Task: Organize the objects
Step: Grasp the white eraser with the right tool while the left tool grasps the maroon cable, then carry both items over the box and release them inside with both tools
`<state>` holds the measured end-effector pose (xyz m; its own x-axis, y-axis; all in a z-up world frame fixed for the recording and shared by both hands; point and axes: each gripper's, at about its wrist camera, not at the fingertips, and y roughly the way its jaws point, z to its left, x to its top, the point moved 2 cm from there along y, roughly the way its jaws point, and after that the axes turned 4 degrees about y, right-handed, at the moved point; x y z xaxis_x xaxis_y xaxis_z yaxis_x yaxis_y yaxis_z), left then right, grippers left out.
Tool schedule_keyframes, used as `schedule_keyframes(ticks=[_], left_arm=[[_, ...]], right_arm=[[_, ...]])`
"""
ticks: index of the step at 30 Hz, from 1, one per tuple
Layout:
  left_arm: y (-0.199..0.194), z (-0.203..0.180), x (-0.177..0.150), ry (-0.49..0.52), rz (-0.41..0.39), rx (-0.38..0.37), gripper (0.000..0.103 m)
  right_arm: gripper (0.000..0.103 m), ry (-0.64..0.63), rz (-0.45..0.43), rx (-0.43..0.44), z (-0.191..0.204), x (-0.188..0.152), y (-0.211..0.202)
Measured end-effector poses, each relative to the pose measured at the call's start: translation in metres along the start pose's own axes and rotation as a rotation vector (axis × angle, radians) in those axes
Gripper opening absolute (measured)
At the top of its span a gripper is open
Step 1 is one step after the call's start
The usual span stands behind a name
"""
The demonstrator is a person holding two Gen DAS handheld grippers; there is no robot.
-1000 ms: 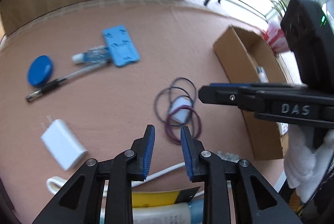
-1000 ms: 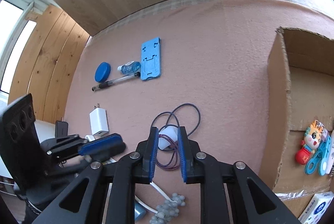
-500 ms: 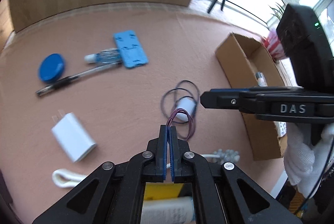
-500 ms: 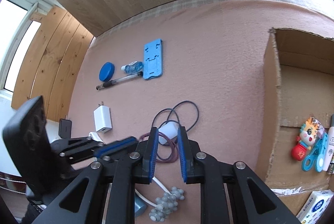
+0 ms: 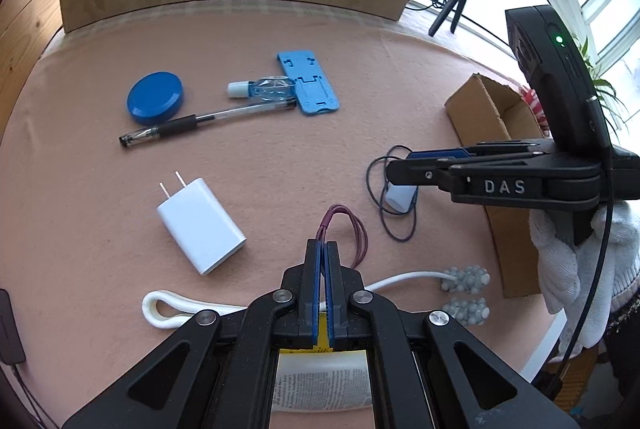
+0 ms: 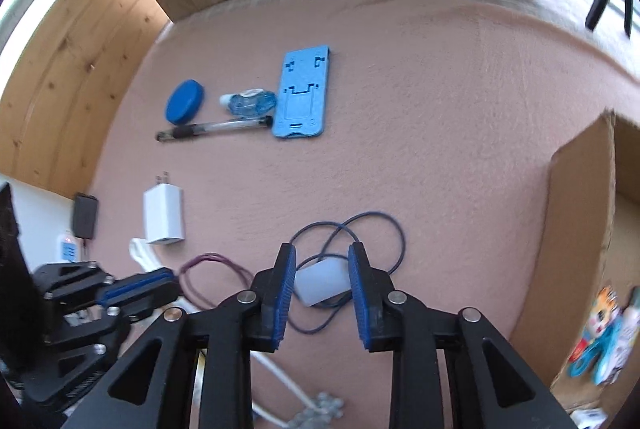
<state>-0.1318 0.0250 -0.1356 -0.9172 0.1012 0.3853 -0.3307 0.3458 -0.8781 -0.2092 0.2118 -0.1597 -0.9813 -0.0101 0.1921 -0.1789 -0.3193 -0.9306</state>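
My left gripper (image 5: 323, 243) is shut on a maroon elastic band (image 5: 354, 229), whose loops trail on the pink cloth just past its tips. To the right, a small white block (image 5: 400, 197) lies inside a thin dark blue cord loop (image 5: 394, 229). My right gripper (image 6: 322, 253) hangs over that white block (image 6: 320, 283), which sits between the two blue pads. Its jaws are opening and the pads do not press on the block. In the right wrist view the left gripper (image 6: 136, 289) and the maroon band (image 6: 208, 261) lie at lower left.
An open cardboard box (image 6: 580, 209) with toys stands on the right. On the cloth lie a white charger (image 5: 200, 225), a blue lid (image 5: 155, 102), a pen (image 5: 208, 121), a small bottle (image 5: 264, 88), a blue phone stand (image 5: 310, 83) and a white cord with grey beads (image 5: 464, 277).
The left gripper closed on the maroon band and drew it left, away from the white block and the dark cord. The right gripper's jaws widened over the white block.
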Motion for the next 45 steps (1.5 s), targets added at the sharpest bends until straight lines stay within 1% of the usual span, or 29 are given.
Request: schedule_keyframes(ticks=[1,4,6,11,17,19,20,21,22,24,28,35,37,40,45], left_arm=[[0.000,0.001,0.000,-0.006,0.000,-0.001,0.001],[0.000,0.003,0.000,-0.008,0.002,-0.006,0.001],[0.001,0.003,0.001,-0.007,0.003,-0.006,0.001],[0.003,0.004,0.002,-0.011,0.005,-0.008,0.001],[0.005,0.007,0.003,-0.024,0.006,-0.013,0.001],[0.004,0.007,0.004,-0.022,0.004,-0.012,0.001],[0.004,0.006,0.004,-0.022,0.003,-0.012,0.001],[0.003,0.006,0.004,-0.021,0.000,-0.012,0.001],[0.001,0.006,0.005,-0.022,-0.003,-0.014,0.001],[-0.002,0.005,0.006,-0.021,-0.010,-0.016,0.001],[-0.011,0.004,0.009,-0.026,-0.033,-0.021,0.001],[-0.033,-0.009,0.019,-0.007,-0.081,-0.032,0.001],[-0.039,-0.015,0.023,0.003,-0.093,-0.040,0.001],[-0.047,-0.030,0.030,0.025,-0.112,-0.056,0.001],[-0.051,-0.064,0.041,0.065,-0.134,-0.096,0.001]], right_arm=[[0.025,-0.010,0.000,-0.015,0.001,0.000,0.001],[0.027,-0.028,0.016,-0.012,0.004,0.000,0.003],[0.033,-0.055,0.023,-0.036,0.006,-0.002,0.005],[0.038,-0.101,0.040,-0.039,0.011,-0.006,0.007],[0.038,-0.135,0.043,-0.066,0.014,-0.009,0.010],[0.037,-0.159,0.045,-0.090,0.018,-0.011,0.011],[0.033,-0.170,0.043,-0.103,0.020,-0.011,0.011],[0.027,-0.178,0.044,-0.121,0.022,-0.012,0.011],[0.025,-0.182,0.045,-0.128,0.023,-0.012,0.012],[0.023,-0.166,0.037,-0.110,0.022,-0.012,0.009],[0.023,-0.136,0.001,-0.086,0.017,-0.012,-0.002],[0.023,-0.064,-0.075,0.012,0.008,-0.016,-0.035],[0.023,-0.048,-0.097,0.037,0.005,-0.019,-0.046],[0.023,-0.026,-0.132,0.051,0.000,-0.028,-0.062],[0.023,0.066,-0.202,0.064,-0.027,-0.045,-0.095]])
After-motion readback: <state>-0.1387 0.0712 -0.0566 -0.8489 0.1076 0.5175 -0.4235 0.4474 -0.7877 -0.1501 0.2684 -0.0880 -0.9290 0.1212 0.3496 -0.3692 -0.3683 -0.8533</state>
